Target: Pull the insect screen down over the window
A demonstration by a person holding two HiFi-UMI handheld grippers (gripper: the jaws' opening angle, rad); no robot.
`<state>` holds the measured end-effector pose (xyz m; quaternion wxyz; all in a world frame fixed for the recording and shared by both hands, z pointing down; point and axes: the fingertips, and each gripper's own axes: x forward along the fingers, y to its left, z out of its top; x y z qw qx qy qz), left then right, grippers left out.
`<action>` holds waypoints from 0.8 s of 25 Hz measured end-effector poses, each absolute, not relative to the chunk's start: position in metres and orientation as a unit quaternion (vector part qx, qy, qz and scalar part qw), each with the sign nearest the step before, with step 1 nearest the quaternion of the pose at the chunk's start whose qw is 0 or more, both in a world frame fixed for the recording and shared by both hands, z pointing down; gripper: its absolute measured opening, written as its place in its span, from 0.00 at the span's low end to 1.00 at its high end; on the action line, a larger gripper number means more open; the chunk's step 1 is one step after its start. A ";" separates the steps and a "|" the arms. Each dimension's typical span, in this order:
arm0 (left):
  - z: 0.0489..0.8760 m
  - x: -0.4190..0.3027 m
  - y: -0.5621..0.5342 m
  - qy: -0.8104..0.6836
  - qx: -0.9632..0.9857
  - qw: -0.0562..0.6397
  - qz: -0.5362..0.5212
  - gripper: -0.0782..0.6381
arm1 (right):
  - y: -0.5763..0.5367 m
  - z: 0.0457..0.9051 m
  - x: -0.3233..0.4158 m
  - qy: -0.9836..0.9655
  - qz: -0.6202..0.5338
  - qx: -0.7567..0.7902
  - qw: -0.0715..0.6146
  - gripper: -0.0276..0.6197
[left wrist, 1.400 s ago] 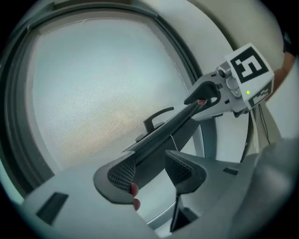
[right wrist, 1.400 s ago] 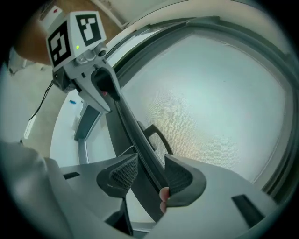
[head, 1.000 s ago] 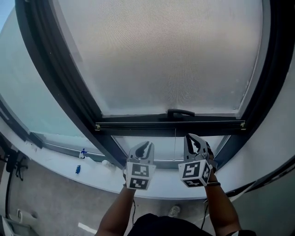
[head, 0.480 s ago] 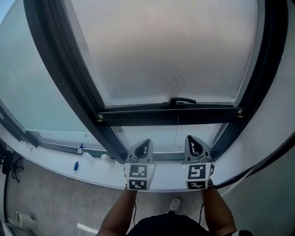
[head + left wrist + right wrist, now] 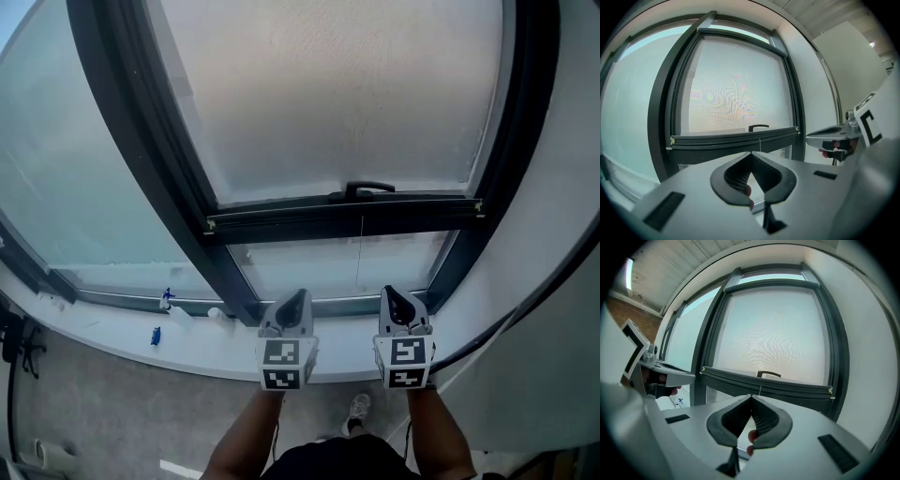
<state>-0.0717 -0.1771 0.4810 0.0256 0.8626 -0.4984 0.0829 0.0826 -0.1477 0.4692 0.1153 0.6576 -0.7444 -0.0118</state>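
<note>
You are holding the left claw (image 5: 297, 298) and right claw (image 5: 393, 294) both pinched shut on nothing, while the insect screen (image 5: 337, 94) is hanging ahead of and above them, its bottom bar (image 5: 347, 216) sitting most of the way down, with a strip of window glass (image 5: 319, 272) under it left to cover.

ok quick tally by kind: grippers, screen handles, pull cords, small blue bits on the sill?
grippers: 2 (left gripper, right gripper, both shut, empty)
screen handle: 1
pull cord: 1
small blue items: 2, too small to identify
total: 6
</note>
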 end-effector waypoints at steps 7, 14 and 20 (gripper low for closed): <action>0.488 -0.091 -0.128 -0.498 0.863 0.033 0.077 0.11 | -0.092 0.481 0.067 -0.734 -0.010 0.667 0.124 0.05; 0.493 -0.109 -0.084 -0.491 0.867 0.038 0.082 0.11 | -0.050 0.485 0.039 -0.737 -0.008 0.663 0.129 0.05; 0.490 -0.123 -0.064 -0.495 0.864 0.043 0.079 0.11 | -0.030 0.481 0.024 -0.745 -0.013 0.654 0.130 0.05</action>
